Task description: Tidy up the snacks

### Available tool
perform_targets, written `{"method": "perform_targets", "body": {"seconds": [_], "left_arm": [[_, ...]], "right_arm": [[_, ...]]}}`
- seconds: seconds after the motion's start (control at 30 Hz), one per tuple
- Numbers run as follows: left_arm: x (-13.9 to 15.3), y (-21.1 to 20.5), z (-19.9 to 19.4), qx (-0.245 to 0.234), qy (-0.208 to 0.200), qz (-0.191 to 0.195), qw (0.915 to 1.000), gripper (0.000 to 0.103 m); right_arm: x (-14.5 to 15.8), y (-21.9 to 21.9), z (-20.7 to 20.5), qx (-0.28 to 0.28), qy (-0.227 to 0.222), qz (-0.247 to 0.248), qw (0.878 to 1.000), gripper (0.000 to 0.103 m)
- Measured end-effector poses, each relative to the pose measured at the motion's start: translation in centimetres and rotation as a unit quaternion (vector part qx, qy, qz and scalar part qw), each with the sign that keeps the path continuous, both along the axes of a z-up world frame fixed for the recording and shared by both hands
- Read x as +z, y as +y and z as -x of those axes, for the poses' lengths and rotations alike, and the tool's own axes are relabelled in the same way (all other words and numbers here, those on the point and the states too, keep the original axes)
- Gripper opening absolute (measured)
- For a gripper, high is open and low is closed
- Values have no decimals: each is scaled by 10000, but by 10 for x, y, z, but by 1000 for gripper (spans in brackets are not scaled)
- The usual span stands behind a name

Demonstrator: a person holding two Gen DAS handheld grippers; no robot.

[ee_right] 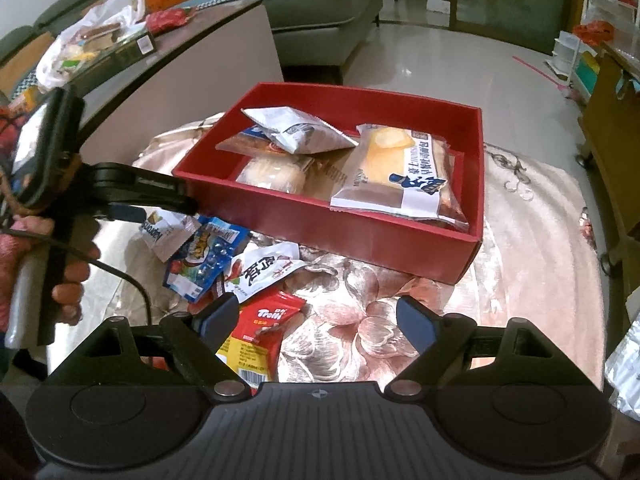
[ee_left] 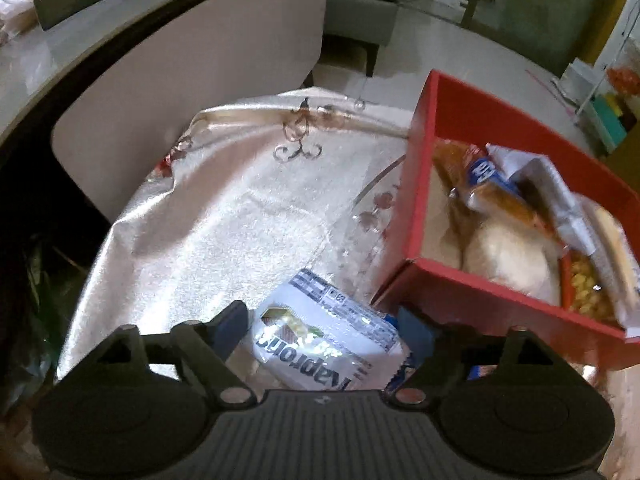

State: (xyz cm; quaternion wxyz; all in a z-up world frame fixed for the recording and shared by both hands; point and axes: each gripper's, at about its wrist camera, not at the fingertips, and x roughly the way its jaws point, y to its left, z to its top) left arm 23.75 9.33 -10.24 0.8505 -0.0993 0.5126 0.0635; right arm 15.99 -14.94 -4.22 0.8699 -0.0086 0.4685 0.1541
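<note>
A red box [ee_right: 360,236] stands on the pink flowered cloth and holds several wrapped breads and a silver pouch [ee_right: 296,132]. In the left wrist view the red box [ee_left: 460,300] is at the right. My left gripper [ee_left: 322,326] has its jaws around a white Napoleon snack pack [ee_left: 324,340], which sits just above the cloth by the box's near corner. In the right wrist view the left gripper [ee_right: 160,204] holds that pack [ee_right: 160,232] over a pile of loose snacks. My right gripper [ee_right: 316,322] is open and empty, with a red Trolli pack [ee_right: 264,332] by its left finger.
Loose packs lie left of the box: a blue one [ee_right: 204,260] and a white one with red print [ee_right: 260,272]. A grey table [ee_right: 192,80] with bags stands behind. A sofa [ee_right: 320,12] is farther back. A silver bag [ee_right: 624,360] is at the right edge.
</note>
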Motion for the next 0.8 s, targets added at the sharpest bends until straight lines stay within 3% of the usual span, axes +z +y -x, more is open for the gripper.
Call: {"method": "perform_targets", "body": {"seconds": [0.13, 0.23, 0.4, 0.6, 0.8], "left_arm": [[-8, 5, -2, 26, 77, 114, 9999, 84], [-8, 4, 4, 30, 187, -22, 9998, 83], [-7, 1, 36, -93, 415, -6, 9991, 82], [-7, -12, 82, -554, 761, 43, 9956, 82], [-4, -26, 116, -919, 832, -54, 9923, 82]], "right_arm": [[-1, 1, -3, 13, 37, -7, 10000, 90], [0, 2, -1, 54, 28, -27, 10000, 90], [2, 3, 0, 100, 44, -99, 9999, 90], [6, 11, 9, 343, 51, -134, 9993, 95], [8, 11, 18, 400, 70, -158, 9990, 96]]}}
